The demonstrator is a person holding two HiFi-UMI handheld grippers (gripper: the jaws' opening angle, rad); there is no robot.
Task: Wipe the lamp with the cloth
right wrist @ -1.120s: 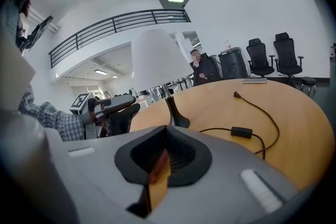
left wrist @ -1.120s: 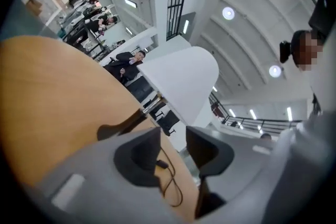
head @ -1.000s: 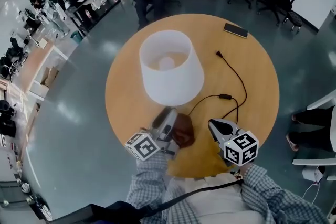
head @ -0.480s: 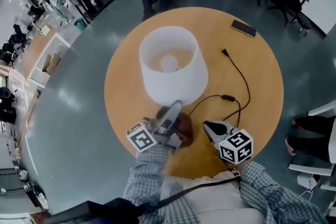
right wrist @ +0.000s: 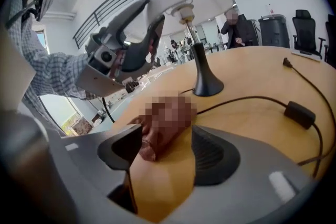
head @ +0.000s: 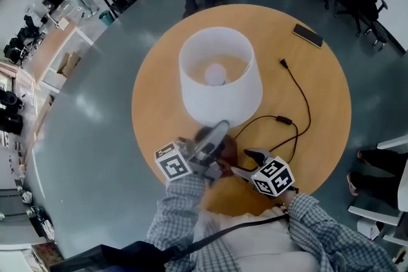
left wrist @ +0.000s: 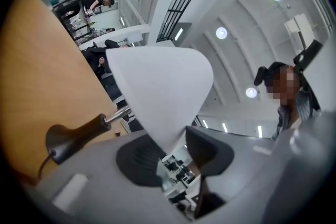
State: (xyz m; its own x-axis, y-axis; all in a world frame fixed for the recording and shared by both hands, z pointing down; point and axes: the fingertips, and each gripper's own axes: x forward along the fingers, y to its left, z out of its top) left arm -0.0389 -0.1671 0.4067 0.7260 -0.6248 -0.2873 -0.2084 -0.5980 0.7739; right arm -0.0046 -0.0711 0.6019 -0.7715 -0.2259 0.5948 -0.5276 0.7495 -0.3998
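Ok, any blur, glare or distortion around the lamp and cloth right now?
Head view: sharp, evenly lit, the lamp bright but not blown out. Left gripper view: heavy fisheye bending, ceiling lights glaring beside the lamp. Right gripper view: fisheye too, and a mosaic patch covers most of the cloth.

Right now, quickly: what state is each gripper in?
Left gripper: tongs open, just been closing; lampshade rim between them, not clamped.
Right gripper: tongs open, just been opening; cloth lies between them, not gripped.
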